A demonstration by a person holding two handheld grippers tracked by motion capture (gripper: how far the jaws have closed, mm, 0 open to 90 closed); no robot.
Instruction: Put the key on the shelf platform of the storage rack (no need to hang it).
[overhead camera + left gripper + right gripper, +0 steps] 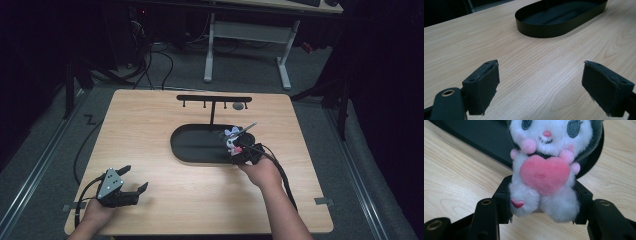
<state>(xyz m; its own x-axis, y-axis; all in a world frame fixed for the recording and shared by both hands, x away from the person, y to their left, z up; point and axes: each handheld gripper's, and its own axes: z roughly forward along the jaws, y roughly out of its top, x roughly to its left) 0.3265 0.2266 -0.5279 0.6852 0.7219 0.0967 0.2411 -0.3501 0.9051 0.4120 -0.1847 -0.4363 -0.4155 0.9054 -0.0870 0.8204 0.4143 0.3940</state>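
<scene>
A small white plush toy (544, 170) with a dark hood and a pink heart on its chest sits between the jaws of my right gripper (541, 202), which is shut on its lower body. From above, the plush toy (233, 141) and right gripper (245, 153) are at the right end of the black oval tray (192, 145), over its rim. My left gripper (135, 179) rests near the table's front left corner, open, with bare wood between its pads (482, 85). The black oval tray (541, 31) lies ahead of it.
A black T-shaped rack (214, 100) with several small hooks stands behind the tray; a small dark round piece (238, 106) hangs under its right side. Cables trail from both grippers. A white desk frame (247, 45) stands on the floor beyond the table.
</scene>
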